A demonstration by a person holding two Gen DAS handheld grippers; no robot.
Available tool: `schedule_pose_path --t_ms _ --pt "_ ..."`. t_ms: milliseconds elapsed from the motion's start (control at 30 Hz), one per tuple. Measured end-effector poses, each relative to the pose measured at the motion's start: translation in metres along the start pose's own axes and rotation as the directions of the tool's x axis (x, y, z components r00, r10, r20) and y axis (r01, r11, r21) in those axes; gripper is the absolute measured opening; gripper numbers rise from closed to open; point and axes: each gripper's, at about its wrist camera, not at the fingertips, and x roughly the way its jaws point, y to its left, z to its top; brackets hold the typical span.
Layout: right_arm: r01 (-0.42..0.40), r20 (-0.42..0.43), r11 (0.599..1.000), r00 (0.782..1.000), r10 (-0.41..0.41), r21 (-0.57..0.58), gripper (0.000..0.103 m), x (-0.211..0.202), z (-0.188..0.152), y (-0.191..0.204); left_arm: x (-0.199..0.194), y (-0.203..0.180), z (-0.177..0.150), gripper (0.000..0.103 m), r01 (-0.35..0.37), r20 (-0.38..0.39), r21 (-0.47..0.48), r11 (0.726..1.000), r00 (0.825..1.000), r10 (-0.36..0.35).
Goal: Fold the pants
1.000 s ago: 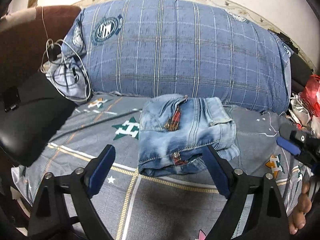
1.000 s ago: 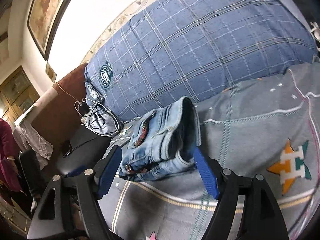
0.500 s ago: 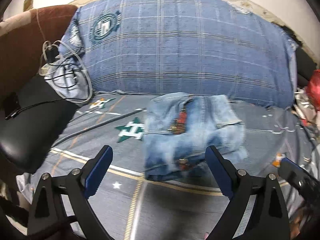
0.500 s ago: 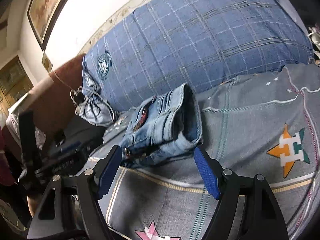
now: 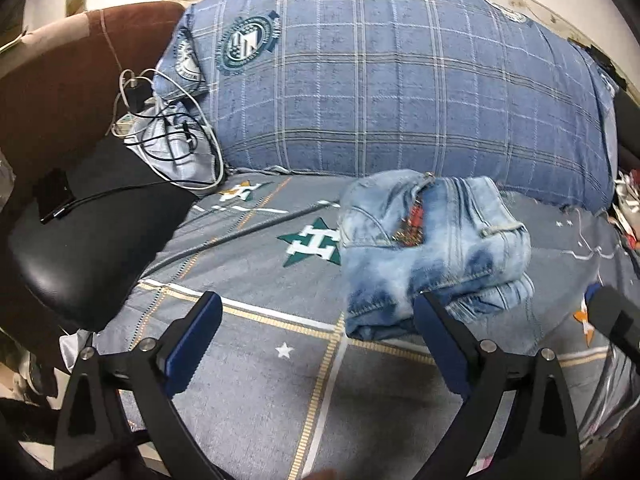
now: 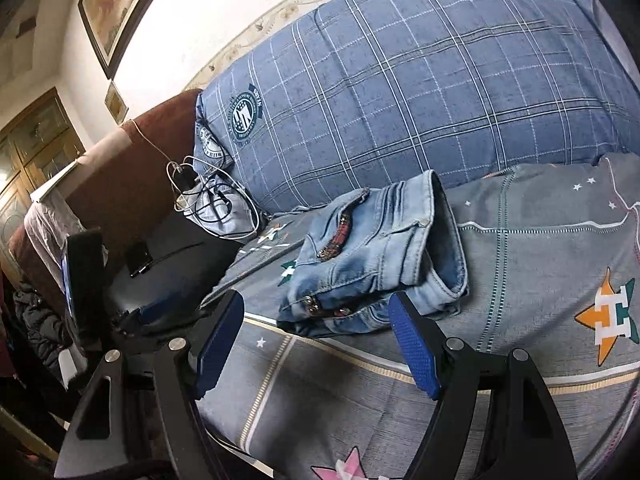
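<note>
Folding looks all but finished: faded light-blue denim pants (image 5: 432, 256), bundled into a compact thick stack, lying on the grey star-printed bedsheet (image 5: 256, 264) just in front of the big blue plaid pillow (image 5: 400, 92). Best handling of this step, as a judgement: drawing back straight and low, no brushing of the top layer, since the upper flap with the red-trimmed pocket (image 6: 340, 236) sits loosely and the open cuff end (image 6: 444, 240) at the right could spring apart. Worth a light press on the top if the stack seems to lift.

Left tongs (image 5: 316, 344) spread wide, gripping nothing; blue pads (image 5: 188, 348) clear of the cloth, the right-hand pad overlapping the bundle's near edge in view, contact impossible to judge. Bundle ahead and to the right of the gap's centre.

Right tongs (image 6: 316, 344) likewise wide apart and empty. Bundle just beyond the tips, roughly centred between the pads, near edge close to them but seemingly apart.

Off to the left, a black padded seat (image 5: 88, 240) and tangled white and black cables (image 5: 172, 136), well clear of the pants.
</note>
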Motion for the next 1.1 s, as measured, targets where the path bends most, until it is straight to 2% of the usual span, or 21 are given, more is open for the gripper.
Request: schedule_pose_path --t_ms 267,1100 --pt "0.027 -0.015 1.000 1.000 -0.027 -0.012 0.076 0.005 -0.002 0.003 0.001 -0.011 -0.003 0.097 0.017 -0.031 0.025 1.000 0.999 -0.017" --pt "0.018 0.007 1.000 1.000 -0.018 0.005 0.076 -0.003 0.001 0.001 0.005 -0.006 -0.008 0.097 -0.007 -0.013 0.006 1.000 1.000 0.007"
